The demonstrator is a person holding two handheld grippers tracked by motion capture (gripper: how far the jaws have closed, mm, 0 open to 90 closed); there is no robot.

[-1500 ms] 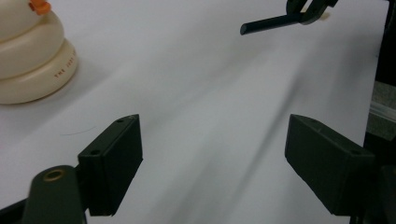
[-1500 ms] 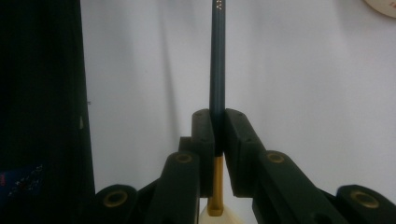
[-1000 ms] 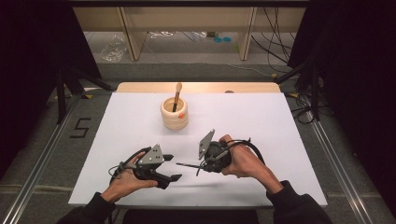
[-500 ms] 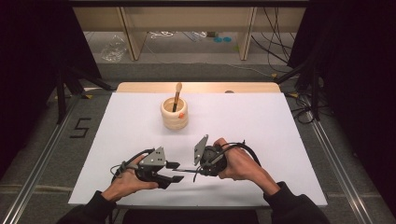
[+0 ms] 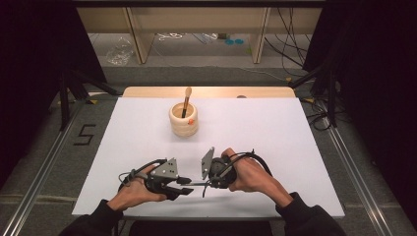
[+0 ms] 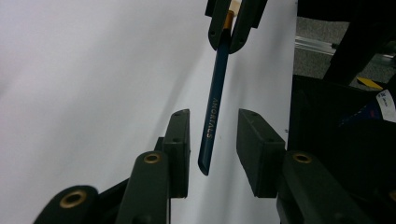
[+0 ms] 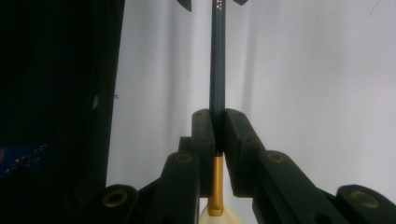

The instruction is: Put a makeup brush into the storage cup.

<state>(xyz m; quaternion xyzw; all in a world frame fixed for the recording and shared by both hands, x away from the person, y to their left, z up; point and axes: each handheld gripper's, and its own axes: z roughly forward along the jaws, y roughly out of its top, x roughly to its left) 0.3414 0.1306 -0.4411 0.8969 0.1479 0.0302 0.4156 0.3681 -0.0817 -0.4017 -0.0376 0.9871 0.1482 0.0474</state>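
A dark blue paintbrush (image 6: 215,107) with a gold ferrule (image 7: 215,182) hangs level just above the white table top (image 5: 275,142), near its front edge. My right gripper (image 7: 218,128) is shut on the handle beside the ferrule. My left gripper (image 6: 212,154) faces it from the left, and the free end of the handle lies between its jaws. Those jaws have just been closing, and a gap remains on both sides of the handle. In the high view the left gripper (image 5: 186,186) and the right gripper (image 5: 209,184) meet tip to tip, joined by the brush (image 5: 196,183).
A ribbed wooden cup (image 5: 184,120) with a wooden stick (image 5: 186,101) in it stands at the middle of the table, toward the back. Dark stands and cables (image 5: 319,103) flank the table. Wooden shelving (image 5: 196,19) stands behind it.
The right hand has carried the brush left and nearer the table's front edge, so its handle now lies between the left jaws. The left jaws have narrowed. The left hand has stayed put.
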